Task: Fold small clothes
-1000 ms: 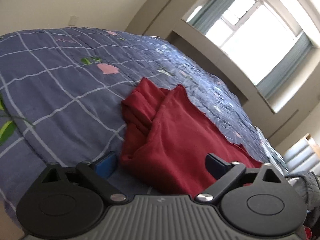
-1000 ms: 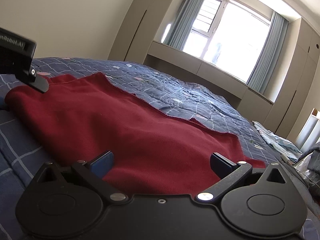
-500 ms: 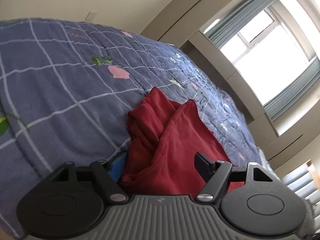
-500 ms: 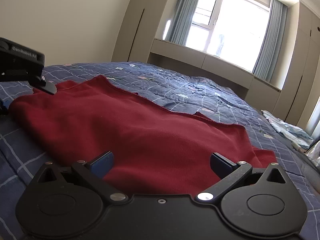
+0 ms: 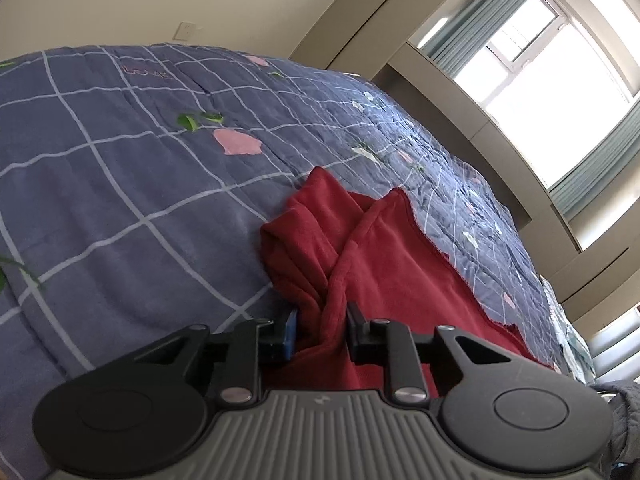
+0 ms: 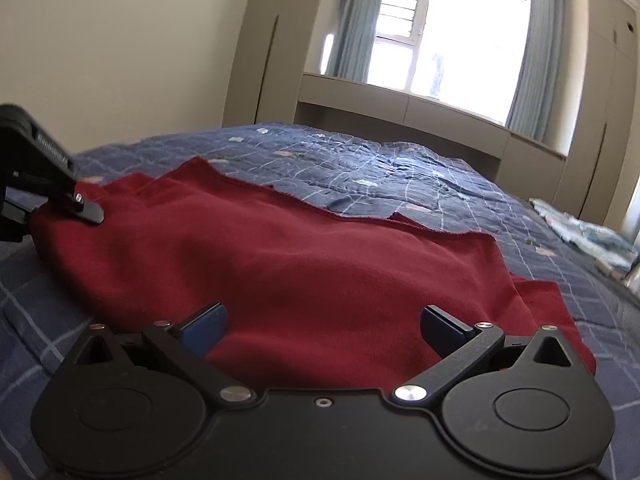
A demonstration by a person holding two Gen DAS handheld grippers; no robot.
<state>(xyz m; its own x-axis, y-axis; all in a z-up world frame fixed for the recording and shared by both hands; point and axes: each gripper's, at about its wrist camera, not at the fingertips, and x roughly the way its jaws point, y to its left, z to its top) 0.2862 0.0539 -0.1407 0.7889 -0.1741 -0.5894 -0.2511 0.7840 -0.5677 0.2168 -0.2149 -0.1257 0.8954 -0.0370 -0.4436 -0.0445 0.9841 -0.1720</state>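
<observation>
A dark red garment [image 5: 384, 256] lies spread on the blue checked quilt [image 5: 120, 200], bunched into folds at its left end. My left gripper [image 5: 322, 330] sits at that bunched end, its jaws closing, and a ridge of red cloth is pinched between the pads. In the right wrist view the same garment [image 6: 320, 248] stretches across the bed, with one left-gripper finger [image 6: 86, 210] resting on its far left corner. My right gripper [image 6: 324, 322] stands wide open over the near edge of the cloth, with fabric lying under the gap and neither pad pressing it.
The quilt [image 6: 400, 168] runs back to a low window ledge [image 6: 420, 108] and cupboards. A pale blue garment [image 6: 588, 236] lies at the bed's right side. A grey sleeve [image 5: 624, 412] shows at the far right of the left wrist view.
The left jaws have come together from wide apart onto a fold of the red garment, and that gripper has edged forward. The right gripper stays open and has rolled slightly.
</observation>
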